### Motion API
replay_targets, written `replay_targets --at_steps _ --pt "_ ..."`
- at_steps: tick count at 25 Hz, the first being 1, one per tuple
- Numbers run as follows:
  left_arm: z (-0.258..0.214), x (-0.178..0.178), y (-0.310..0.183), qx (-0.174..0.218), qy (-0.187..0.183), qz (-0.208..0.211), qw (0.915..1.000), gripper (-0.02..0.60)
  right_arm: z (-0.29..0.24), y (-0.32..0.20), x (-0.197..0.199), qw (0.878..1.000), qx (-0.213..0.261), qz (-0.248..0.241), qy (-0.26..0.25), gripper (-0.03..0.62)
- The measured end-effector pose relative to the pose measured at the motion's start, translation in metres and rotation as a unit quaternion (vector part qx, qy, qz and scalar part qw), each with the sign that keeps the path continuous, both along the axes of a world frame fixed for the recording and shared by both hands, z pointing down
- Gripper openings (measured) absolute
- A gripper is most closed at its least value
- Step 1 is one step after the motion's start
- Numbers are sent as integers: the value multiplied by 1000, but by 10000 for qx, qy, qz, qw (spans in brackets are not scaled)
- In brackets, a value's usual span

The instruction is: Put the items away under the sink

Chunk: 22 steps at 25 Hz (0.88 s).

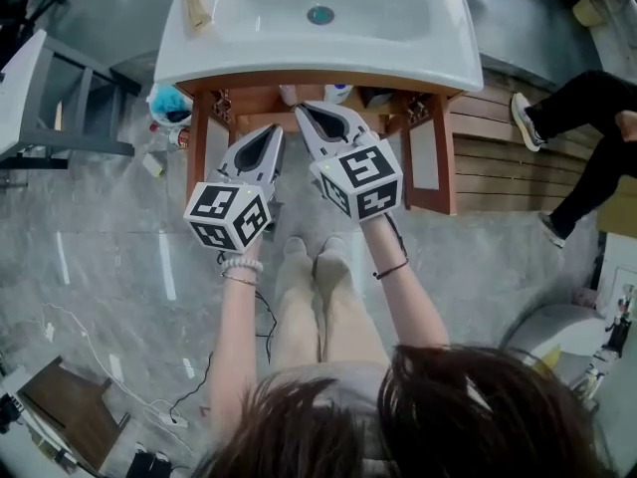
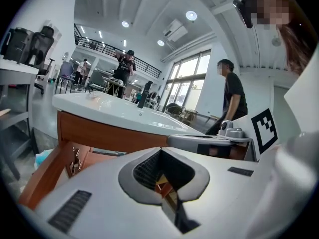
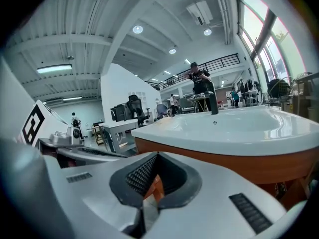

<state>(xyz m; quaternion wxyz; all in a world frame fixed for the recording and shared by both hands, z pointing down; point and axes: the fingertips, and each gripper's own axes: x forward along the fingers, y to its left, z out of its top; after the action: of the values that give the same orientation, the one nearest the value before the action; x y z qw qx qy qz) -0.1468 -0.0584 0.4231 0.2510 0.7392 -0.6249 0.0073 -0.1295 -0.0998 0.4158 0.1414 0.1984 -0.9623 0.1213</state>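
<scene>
A white sink (image 1: 299, 53) tops a wooden cabinet whose two doors (image 1: 199, 152) stand open. Inside, under the basin, I see a white bottle (image 1: 289, 94), a blue-and-white container (image 1: 338, 92) and a dark item (image 1: 376, 96). My left gripper (image 1: 276, 130) and right gripper (image 1: 302, 111) are side by side just in front of the opening, both shut with nothing between the jaws. In the left gripper view the left gripper (image 2: 160, 152) points up at the sink's front edge (image 2: 109, 114). The right gripper (image 3: 155, 156) sits below the basin rim (image 3: 234, 131).
On the floor left of the cabinet lie a blue bag-like item (image 1: 171, 103) and small bottles (image 1: 154, 162). A grey frame (image 1: 60, 118) stands further left. A seated person's legs (image 1: 587, 118) are at the right by wooden planks (image 1: 498, 157). A cable (image 1: 199, 386) runs over the floor.
</scene>
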Motion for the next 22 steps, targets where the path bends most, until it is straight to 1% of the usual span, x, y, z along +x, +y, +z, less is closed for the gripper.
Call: replay_targets --at_steps 4,8,14,19,22 --pt "-12 2 -2 75 -79 76 9999 2 -12 0 0 10000 31 -35 -49 15" --pt "-25 5 -1 120 -69 75 9999 2 -24 1 2 9999 43 -61 -71 17" --pt "-38 11 4 65 -102 17 9999 3 -37 7 8 9999 12 -133 -2 17" --pt "-50 20 14 29 -71 -74 9999 3 -48 12 25 9999 -102 24 20 17" --pt "-60 25 21 76 -48 -177 9998 3 -53 18 34 9996 -218 145 -72 17"
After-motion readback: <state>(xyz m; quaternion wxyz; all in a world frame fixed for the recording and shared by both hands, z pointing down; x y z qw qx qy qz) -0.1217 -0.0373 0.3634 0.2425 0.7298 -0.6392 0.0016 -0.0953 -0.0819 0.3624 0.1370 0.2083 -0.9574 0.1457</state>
